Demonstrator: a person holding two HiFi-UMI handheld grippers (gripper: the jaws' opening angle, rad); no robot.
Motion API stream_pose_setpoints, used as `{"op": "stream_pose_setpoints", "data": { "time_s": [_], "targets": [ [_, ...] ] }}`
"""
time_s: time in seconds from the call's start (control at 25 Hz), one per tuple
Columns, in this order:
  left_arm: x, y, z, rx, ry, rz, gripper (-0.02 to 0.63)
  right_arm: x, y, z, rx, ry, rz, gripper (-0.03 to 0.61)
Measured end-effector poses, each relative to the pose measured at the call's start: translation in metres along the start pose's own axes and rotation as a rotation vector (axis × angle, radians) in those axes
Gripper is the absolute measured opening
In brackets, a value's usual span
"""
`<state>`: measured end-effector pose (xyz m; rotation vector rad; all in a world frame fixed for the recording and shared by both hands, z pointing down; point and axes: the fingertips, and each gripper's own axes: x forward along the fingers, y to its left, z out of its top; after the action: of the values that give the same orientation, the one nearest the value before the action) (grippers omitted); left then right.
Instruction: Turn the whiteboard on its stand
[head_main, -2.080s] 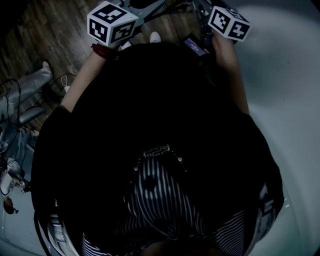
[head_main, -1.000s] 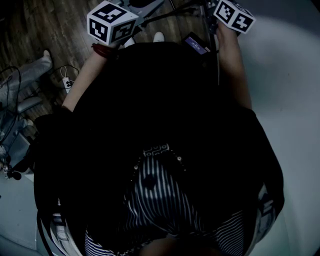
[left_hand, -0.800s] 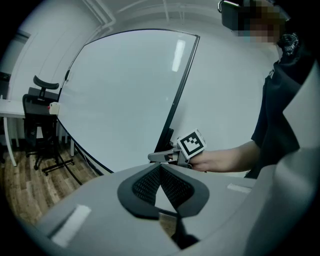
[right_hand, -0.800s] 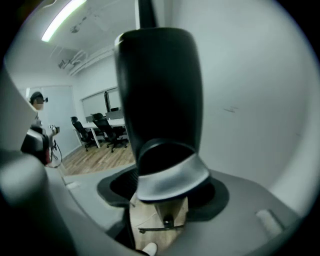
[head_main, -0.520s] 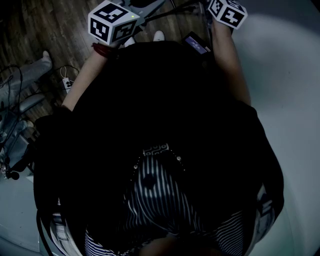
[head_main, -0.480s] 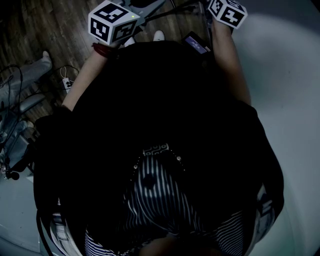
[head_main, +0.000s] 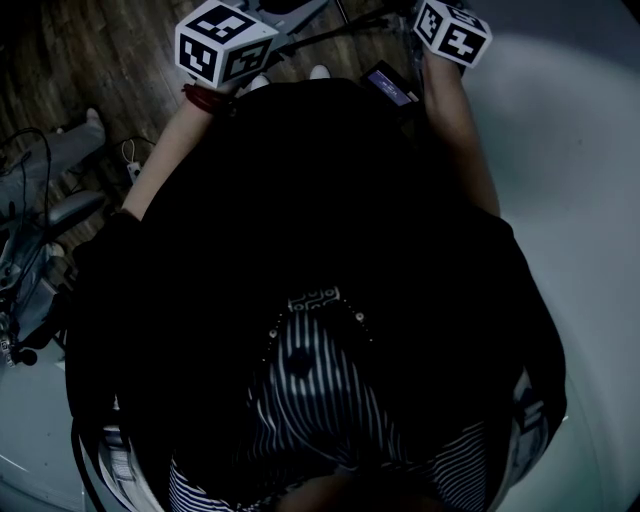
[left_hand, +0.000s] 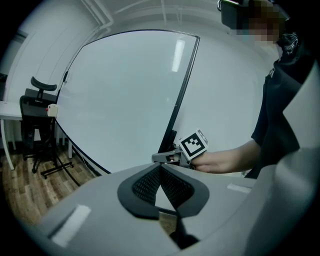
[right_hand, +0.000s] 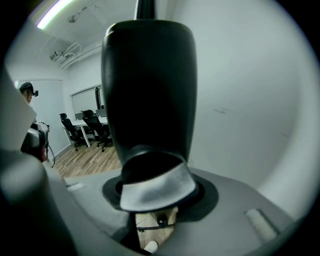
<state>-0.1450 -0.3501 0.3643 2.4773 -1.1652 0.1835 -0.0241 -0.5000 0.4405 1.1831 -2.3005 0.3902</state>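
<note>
The whiteboard (left_hand: 125, 100) stands upright in the left gripper view, a big pale panel with a thin black frame (left_hand: 181, 95). My right gripper (left_hand: 172, 156) reaches to that frame's lower part, its marker cube beside my hand. In the right gripper view the black frame piece (right_hand: 150, 85) fills the space between the jaws, and the right gripper (right_hand: 155, 185) is shut on it, with the white board face (right_hand: 250, 100) just behind. My left gripper (left_hand: 160, 172) is shut on nothing and stands apart from the board. In the head view only the two cubes show, left (head_main: 222, 42) and right (head_main: 452, 30).
A black office chair (left_hand: 40, 115) and a white desk (left_hand: 7, 107) stand left of the board on the wooden floor (left_hand: 25, 190). More chairs and desks (right_hand: 85, 127) sit further back. Cables and stand legs (head_main: 40, 210) lie on the floor at my left.
My right gripper's cube has shifted a little up and to the left in the head view. The left cube has stayed where it was. The floor clutter at left has shifted slightly.
</note>
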Motion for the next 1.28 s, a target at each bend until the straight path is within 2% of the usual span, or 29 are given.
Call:
{"op": "stream_pose_setpoints", "data": {
  "time_s": [0.12, 0.32, 0.64, 1.28],
  "targets": [
    [0.003, -0.001, 0.0, 0.009, 0.006, -0.007, 0.002, -0.003, 0.013, -0.004, -0.011, 0.002, 0.025, 0.173],
    [0.006, 0.0, 0.0, 0.019, 0.016, -0.01, 0.002, -0.001, 0.058, -0.006, -0.033, 0.0, 0.12, 0.178],
    [0.005, 0.002, -0.005, 0.014, 0.024, -0.004, 0.002, -0.003, 0.03, -0.011, -0.002, 0.012, 0.111, 0.178],
    [-0.002, 0.003, 0.003, 0.012, 0.001, 0.006, 0.002, -0.057, 0.043, -0.036, -0.055, 0.02, 0.144, 0.179]
  ]
}}
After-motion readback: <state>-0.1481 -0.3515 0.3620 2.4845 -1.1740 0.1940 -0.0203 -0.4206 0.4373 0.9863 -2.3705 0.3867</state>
